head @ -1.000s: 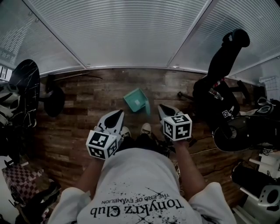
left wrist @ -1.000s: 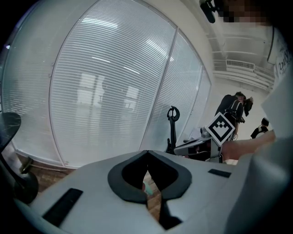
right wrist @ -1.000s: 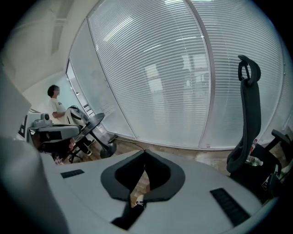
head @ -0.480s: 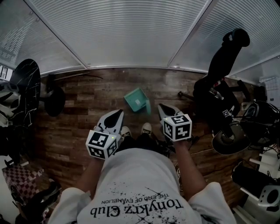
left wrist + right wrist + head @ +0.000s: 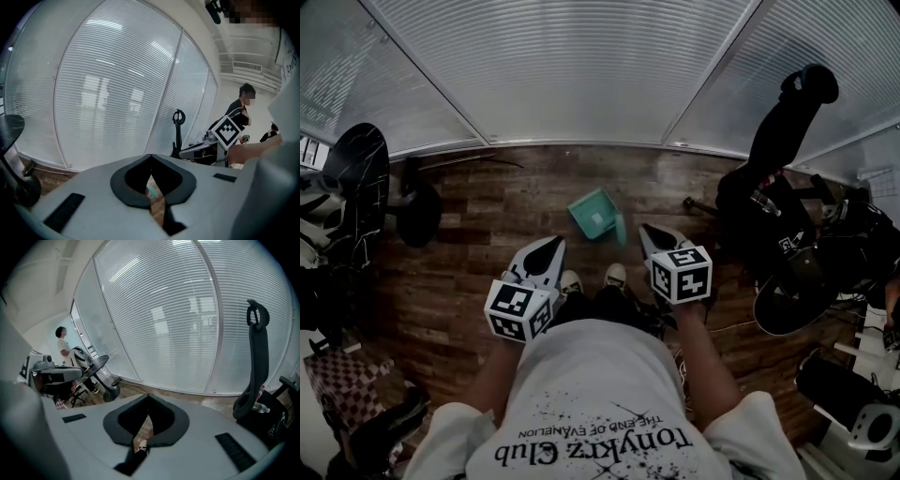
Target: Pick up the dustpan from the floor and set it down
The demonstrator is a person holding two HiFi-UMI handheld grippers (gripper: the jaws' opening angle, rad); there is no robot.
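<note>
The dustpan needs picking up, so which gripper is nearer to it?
Right, narrowly. The right gripper hangs just right of the dustpan's near edge; the left gripper sits lower-left, slightly farther.

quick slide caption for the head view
Person on wood floor, left gripper and right gripper shut and empty, teal dustpan lying beyond the shoes

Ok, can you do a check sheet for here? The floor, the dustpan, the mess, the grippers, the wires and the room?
Surface: dark wood floor.
Job's things: teal dustpan lies on the floor ahead of the shoes, not picked up yet.
Clutter: black chair at right, round table at left, checked thing at lower left.
Grippers: left gripper and right gripper are both shut and empty, neither touching the dustpan.
Cables: a thin one on the floor by the blinds.
Surroundings: white blinds across the back; a person stands far off.
</note>
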